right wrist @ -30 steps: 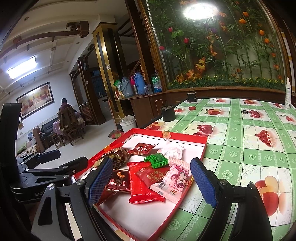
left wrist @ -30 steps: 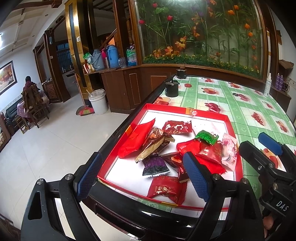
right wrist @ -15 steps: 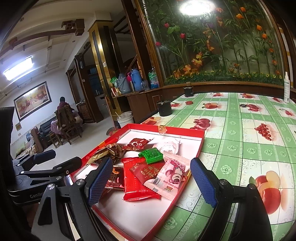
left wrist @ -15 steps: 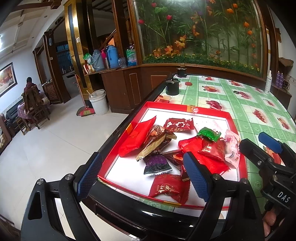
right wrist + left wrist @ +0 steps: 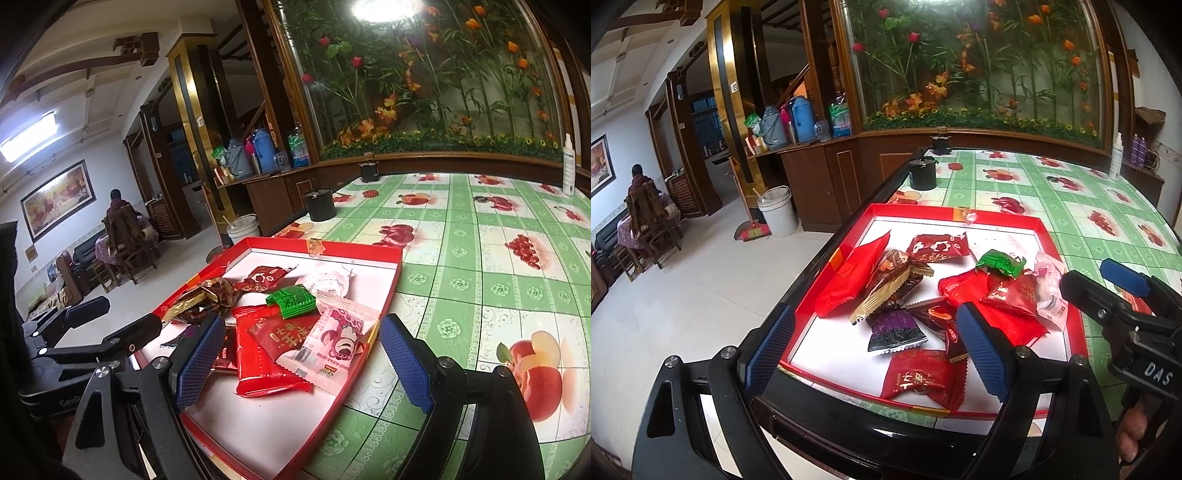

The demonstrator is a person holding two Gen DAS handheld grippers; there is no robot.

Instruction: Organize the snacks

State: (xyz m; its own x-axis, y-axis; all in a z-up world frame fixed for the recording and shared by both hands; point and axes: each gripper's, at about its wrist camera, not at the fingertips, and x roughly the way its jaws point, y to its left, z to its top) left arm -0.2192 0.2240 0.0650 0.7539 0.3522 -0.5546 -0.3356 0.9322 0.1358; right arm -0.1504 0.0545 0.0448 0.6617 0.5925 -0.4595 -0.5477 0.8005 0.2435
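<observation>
Snacks are lying in a loose heap inside a shallow red tray point(image 5: 1054, 251) with a white floor, which is sitting near the corner of a table covered in a green fruit-print cloth point(image 5: 480, 266). The left gripper point(image 5: 875, 349) is hovering over the near edge of the tray with its blue-padded fingers point(image 5: 982, 354) spread wide, gripping nothing and touching nothing. Framed between them are a purple packet point(image 5: 892, 328) and, closer to the tray's near rim, a dark red packet with gold characters point(image 5: 923, 378). Farther in, a long bright red packet point(image 5: 849, 277) is leaning against a brown wafer packet point(image 5: 890, 284), and a green packet point(image 5: 999, 262) is resting on top of the red wrappers at the pile's right side.

The right gripper point(image 5: 301, 363) is poised at the tray's right-hand near corner, its fingers point(image 5: 199, 363) likewise standing wide apart and empty. Between them are lying a flat red packet point(image 5: 258, 365), a red packet with gold lettering point(image 5: 280, 334) on top of it, and a pink bear-print packet point(image 5: 332, 341) that is overlapping the tray's right rim. A crumpled white wrapper point(image 5: 332, 280) is sitting behind the green packet point(image 5: 293, 301); whether it is holding anything is hard to judge from this angle. A black lidded pot point(image 5: 319, 205) is standing on the cloth beyond the tray, well apart from it.
</observation>
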